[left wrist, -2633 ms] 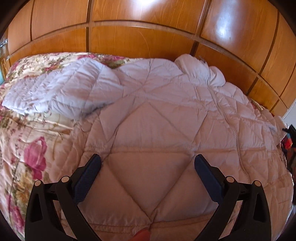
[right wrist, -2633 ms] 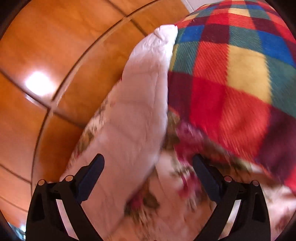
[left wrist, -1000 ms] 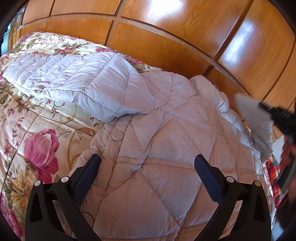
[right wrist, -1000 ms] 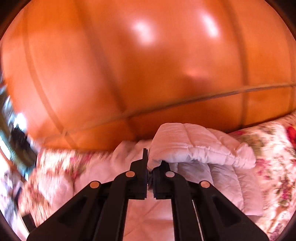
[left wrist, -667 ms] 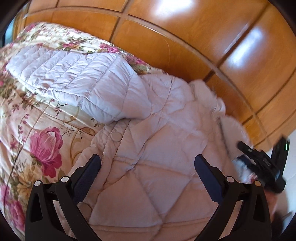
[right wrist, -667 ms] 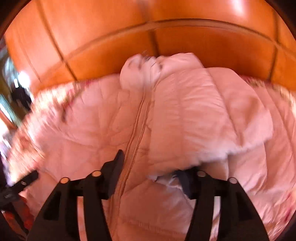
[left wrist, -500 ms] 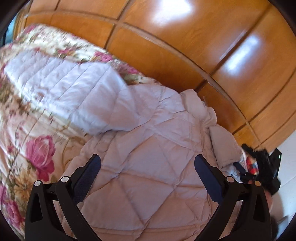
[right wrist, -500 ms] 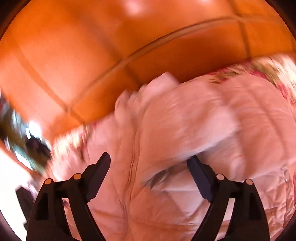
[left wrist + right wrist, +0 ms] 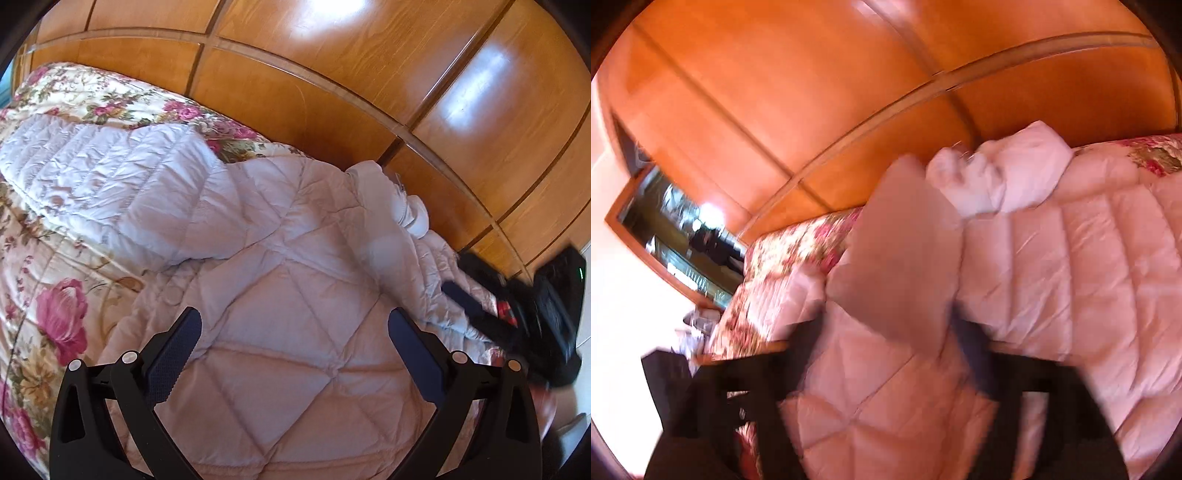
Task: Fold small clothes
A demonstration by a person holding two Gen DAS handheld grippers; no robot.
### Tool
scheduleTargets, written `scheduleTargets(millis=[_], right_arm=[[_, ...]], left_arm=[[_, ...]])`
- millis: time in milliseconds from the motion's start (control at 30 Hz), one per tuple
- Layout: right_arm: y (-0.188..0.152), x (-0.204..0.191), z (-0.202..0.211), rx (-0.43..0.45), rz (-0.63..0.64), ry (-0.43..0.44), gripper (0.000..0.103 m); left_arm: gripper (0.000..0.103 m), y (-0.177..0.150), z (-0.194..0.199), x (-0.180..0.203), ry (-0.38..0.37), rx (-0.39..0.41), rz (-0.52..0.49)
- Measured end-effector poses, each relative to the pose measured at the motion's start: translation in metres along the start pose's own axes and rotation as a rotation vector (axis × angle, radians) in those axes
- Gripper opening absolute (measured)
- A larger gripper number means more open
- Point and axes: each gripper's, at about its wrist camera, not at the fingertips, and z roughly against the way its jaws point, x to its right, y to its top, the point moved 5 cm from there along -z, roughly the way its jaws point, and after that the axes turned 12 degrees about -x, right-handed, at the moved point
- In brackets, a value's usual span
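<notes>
You held the left gripper (image 9: 295,345) over the lower body panel of the quilted jacket (image 9: 280,295), jaws spread wide with nothing between the pads; it gripped nothing.

The jacket lay flat on the floral bedspread (image 9: 59,314), spanning most of the bed and reaching up to the wooden headboard (image 9: 332,92). Its long axis ran from the hem beneath the left gripper toward the bunched collar (image 9: 399,199) at the headboard edge. One sleeve (image 9: 110,184) extended across the bedspread toward the bed's left edge, crosswise to that axis.

The right gripper (image 9: 890,343) was at the opposite, right edge of the jacket. Its jaws were closing but stood well apart, and a blurred fold of the jacket's fabric (image 9: 905,258) sat between them; the pads did not appear to press on it. Motion blur made contact impossible to confirm.

Judged from this layout, the extended sleeve was the next part to fold inward. It lay up and to the left of the left gripper, so your left hand was the nearer one.
</notes>
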Motion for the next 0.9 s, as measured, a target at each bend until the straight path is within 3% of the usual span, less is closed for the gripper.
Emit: scheduleTargets(millis=[133, 233, 367, 433, 500, 567, 633, 700, 733, 800, 900], right_arm=[[-0.020, 0.030, 0.022, 0.019, -0.112, -0.027, 0.078], [-0.036, 0.076, 0.049, 0.046, -0.300, -0.041, 0.064], [-0.057, 0.144, 0.089, 0.160, -0.561, 0.063, 0.059], [-0.064, 0.169, 0.104, 0.249, -0.632, 0.112, 0.058], [-0.068, 0.186, 0.116, 0.313, -0.676, 0.146, 0.057], [-0.070, 0.204, 0.123, 0.373, -0.739, 0.185, 0.054], [-0.070, 0.216, 0.127, 0.422, -0.787, 0.200, 0.053], [-0.060, 0.227, 0.137, 0.453, -0.830, 0.178, 0.047], [-0.058, 0.234, 0.137, 0.458, -0.860, 0.160, 0.042], [-0.057, 0.235, 0.148, 0.433, -0.860, 0.119, 0.010], [-0.039, 0.217, 0.152, 0.446, -0.745, 0.034, 0.007]], left_arm=[[0.100, 0.012, -0.015, 0.015, -0.044, -0.022, -0.002], [0.100, 0.027, -0.038, 0.026, -0.074, -0.049, 0.002], [0.094, 0.053, -0.079, 0.030, -0.052, -0.102, 0.053], [0.073, 0.058, -0.092, 0.028, -0.051, -0.136, 0.080], [0.059, 0.063, -0.102, 0.027, -0.065, -0.145, 0.094], [0.045, 0.066, -0.108, 0.033, -0.073, -0.145, 0.069], [0.016, 0.065, -0.111, 0.039, -0.060, -0.160, 0.033], [0.005, 0.064, -0.106, 0.044, -0.047, -0.152, 0.002], [0.003, 0.064, -0.101, 0.046, -0.040, -0.144, -0.014], [0.003, 0.067, -0.083, 0.048, -0.049, -0.103, -0.030], [0.003, 0.070, -0.072, 0.042, -0.043, -0.093, -0.034]])
